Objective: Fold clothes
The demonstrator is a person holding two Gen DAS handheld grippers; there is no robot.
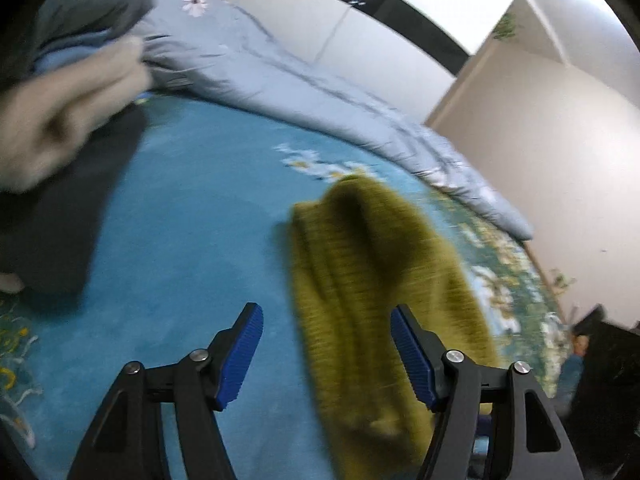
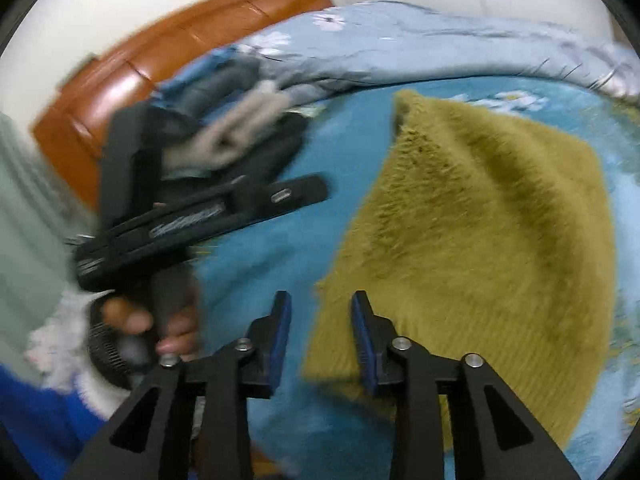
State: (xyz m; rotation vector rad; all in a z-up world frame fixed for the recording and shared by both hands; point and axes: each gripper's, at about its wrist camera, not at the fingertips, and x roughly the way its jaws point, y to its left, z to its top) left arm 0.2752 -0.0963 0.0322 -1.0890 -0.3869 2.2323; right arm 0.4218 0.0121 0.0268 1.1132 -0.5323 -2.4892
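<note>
An olive-green knitted garment (image 2: 472,232) lies spread on a bed covered by a blue floral sheet (image 1: 180,208), with a grey-blue quilt (image 1: 280,76) bunched along the far side. The left hand-held gripper (image 1: 326,354) hovers over the garment's edge, jaws wide apart and empty. The right hand-held gripper (image 2: 320,338) is also open with nothing between its pads, poised at the garment's near corner. A pile of grey, beige and dark clothes (image 2: 236,136) sits near the brown headboard (image 2: 160,48).
</note>
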